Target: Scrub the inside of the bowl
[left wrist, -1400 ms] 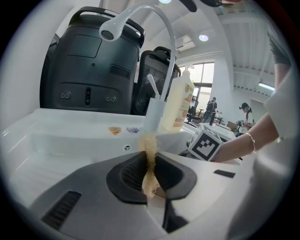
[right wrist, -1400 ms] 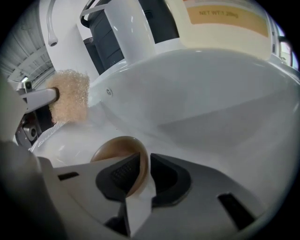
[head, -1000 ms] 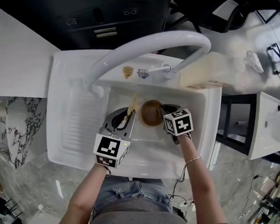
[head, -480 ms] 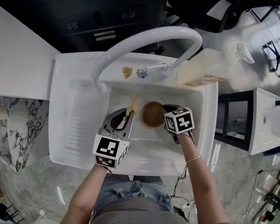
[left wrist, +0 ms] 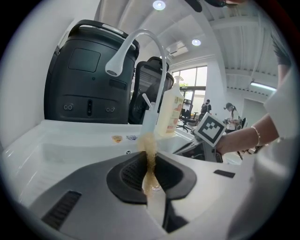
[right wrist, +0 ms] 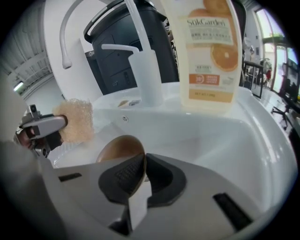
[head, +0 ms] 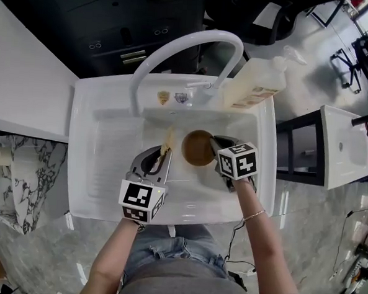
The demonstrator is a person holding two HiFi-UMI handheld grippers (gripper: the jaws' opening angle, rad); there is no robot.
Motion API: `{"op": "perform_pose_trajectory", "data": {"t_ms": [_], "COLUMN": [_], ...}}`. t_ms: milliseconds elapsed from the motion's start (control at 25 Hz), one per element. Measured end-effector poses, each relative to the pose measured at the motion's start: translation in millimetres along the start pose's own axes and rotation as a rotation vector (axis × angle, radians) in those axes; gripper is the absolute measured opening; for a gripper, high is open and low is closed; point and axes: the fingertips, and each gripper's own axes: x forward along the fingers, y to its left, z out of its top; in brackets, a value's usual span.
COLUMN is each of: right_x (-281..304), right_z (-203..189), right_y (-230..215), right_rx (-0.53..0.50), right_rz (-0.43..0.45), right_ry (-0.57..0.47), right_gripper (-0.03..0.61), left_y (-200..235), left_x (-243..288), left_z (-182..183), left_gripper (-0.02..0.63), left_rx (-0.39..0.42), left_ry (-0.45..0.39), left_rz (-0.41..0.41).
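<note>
A small brown bowl (head: 197, 148) hangs over the white sink basin (head: 193, 200), held by its rim in my right gripper (head: 216, 146), which is shut on it. The right gripper view shows the bowl (right wrist: 119, 149) tilted, its rim pinched between the jaws. My left gripper (head: 166, 149) is shut on a tan sponge (head: 167, 141) that stands on edge just left of the bowl, apart from it. In the left gripper view the sponge (left wrist: 149, 154) sticks up between the jaws. In the right gripper view the sponge (right wrist: 75, 120) shows at the left.
A tall white arched faucet (head: 177, 53) curves over the basin's back. A bottle of orange dish soap (head: 253, 84) stands on the back right ledge; its label (right wrist: 209, 51) fills the right gripper view. A ribbed drainboard (head: 112, 157) lies left of the basin.
The head camera has shifted, so the sink sits differently in frame. Both grippers keep their holds, and the bowl and sponge stay about the same distance apart.
</note>
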Motion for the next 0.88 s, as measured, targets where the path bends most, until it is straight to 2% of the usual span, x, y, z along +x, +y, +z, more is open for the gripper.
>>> {"op": "perform_pose_trajectory", "data": {"t_ms": [240,880], "right_x": [-29.2,-95.8], "right_z": [13.3,30.2], "right_y": [20.3,69.3], "right_rx": [-0.011,0.065], "right_rz": [-0.044,-0.133], "right_ry": [-0.073,-0.340], "right_gripper": [0.025,0.025], "left_y": [-2.3,-15.3], "left_x": [-22.9,-85.5], "left_z": [4.9,32.9], "left_gripper": [0.044,0.044], "left_rx": [0.026,0.120], "left_ry": [-0.030,-0.150], "left_rz": [-0.019,-0.078]}}
